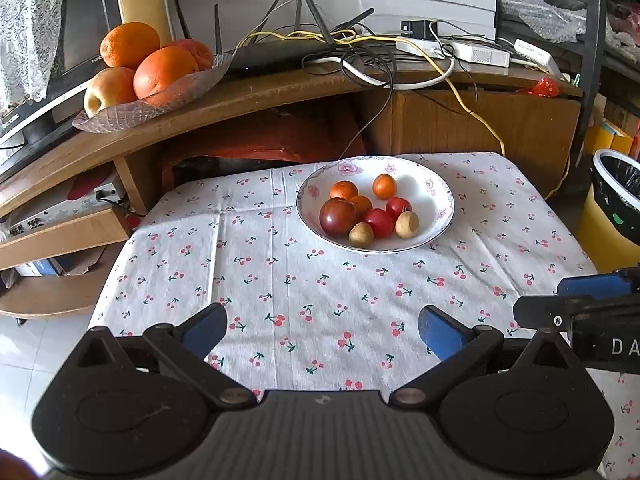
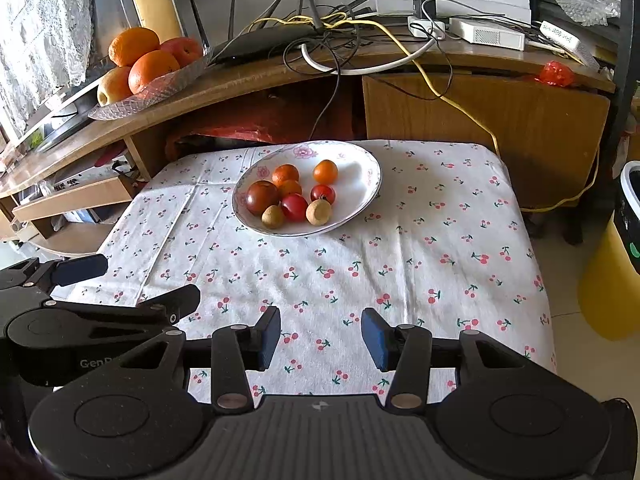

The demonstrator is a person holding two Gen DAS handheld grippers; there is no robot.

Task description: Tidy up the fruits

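At centre frame in both views, a white floral plate (image 1: 434, 200) (image 2: 360, 168) sits on the cherry-print cloth (image 1: 320, 300) (image 2: 400, 260), holding small fruits (image 1: 339, 217) (image 2: 262, 197): reddish and orange rounds and two tan ones, all roundish with no clear long axis. Upper left, a glass dish (image 1: 120, 116) (image 2: 132, 106) of oranges and apples rests on the wooden shelf. Only the left wrist view shows the bin's black liner (image 1: 618, 196) at right. Left gripper (image 1: 322, 330) spread wide, empty; right gripper (image 2: 320, 338) parted more narrowly, empty. Each view catches the other gripper at its edge.
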